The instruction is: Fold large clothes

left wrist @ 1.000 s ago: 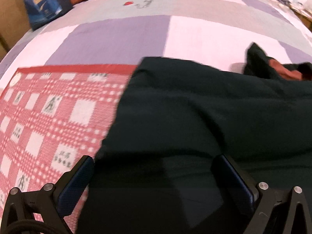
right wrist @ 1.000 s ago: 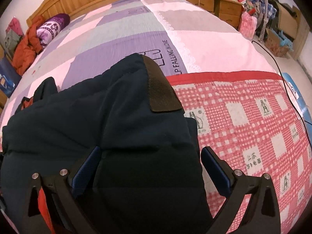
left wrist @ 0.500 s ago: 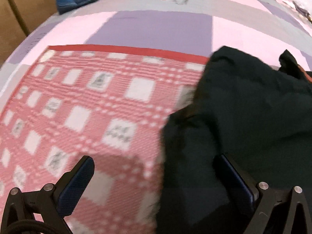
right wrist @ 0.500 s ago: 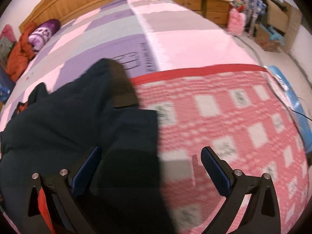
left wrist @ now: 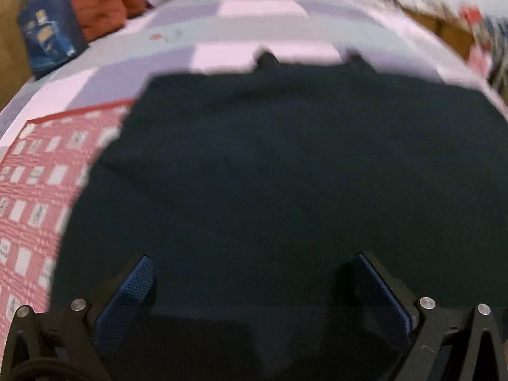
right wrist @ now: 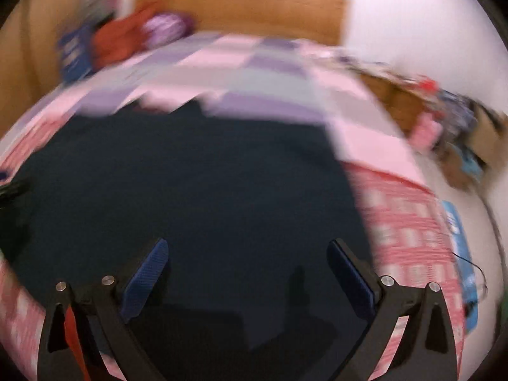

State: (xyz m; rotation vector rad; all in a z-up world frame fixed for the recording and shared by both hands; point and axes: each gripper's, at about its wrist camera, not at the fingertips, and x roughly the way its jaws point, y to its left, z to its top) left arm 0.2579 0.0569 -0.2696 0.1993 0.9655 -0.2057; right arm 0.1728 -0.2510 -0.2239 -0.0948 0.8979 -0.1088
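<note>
Dark garment (left wrist: 285,165): spread flat across the bed (left wrist: 260,9), overlapping the red checked blanket (left wrist: 35,190) near the foot edge. Left claw (left wrist: 250,289): spread wide, empty, above garment. Right claw (right wrist: 247,273): spread wide, empty, likewise.

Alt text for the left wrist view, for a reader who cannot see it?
A large dark garment lies spread over a bed, filling most of the blurred frame, with the left tool open above its near edge. A red-and-white checked blanket shows at left, a pink and purple patchwork quilt beyond.
</note>
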